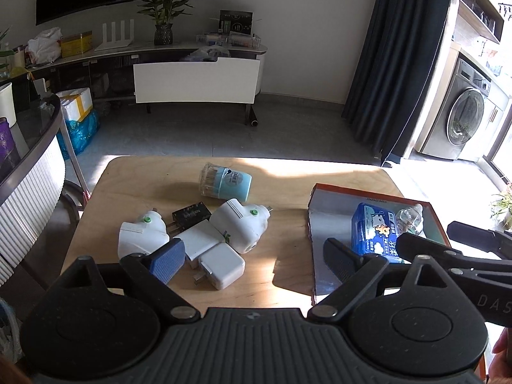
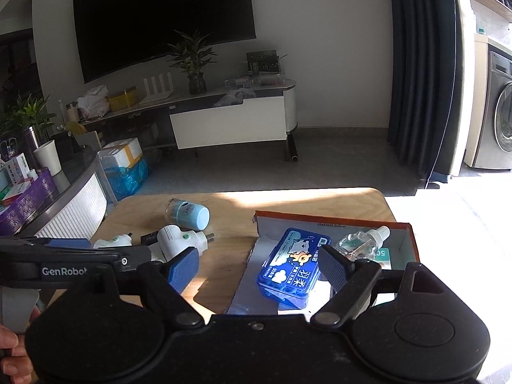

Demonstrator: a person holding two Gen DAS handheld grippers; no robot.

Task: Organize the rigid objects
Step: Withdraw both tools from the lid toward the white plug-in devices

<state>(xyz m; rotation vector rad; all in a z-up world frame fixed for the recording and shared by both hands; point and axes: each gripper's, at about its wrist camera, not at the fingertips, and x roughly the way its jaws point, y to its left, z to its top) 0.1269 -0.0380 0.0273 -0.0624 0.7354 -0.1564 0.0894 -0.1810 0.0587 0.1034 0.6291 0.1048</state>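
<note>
While both jaws stand wide and empty: white plug-in heaters clustered near-left on table, left of box. Rigid, light, smooth; grip across flat sides.

Ahead of the left gripper lies one cluster: two white plug-in heaters with green buttons, two flat white adapters and one small black plug. Beyond them, one blue-capped clear jar lies on its side. To that gripper's right stands one orange-rimmed cardboard tray. In the tray, ahead of the right gripper, are one blue box and one clear bottle with a white cap. Two grippers in all.
</note>
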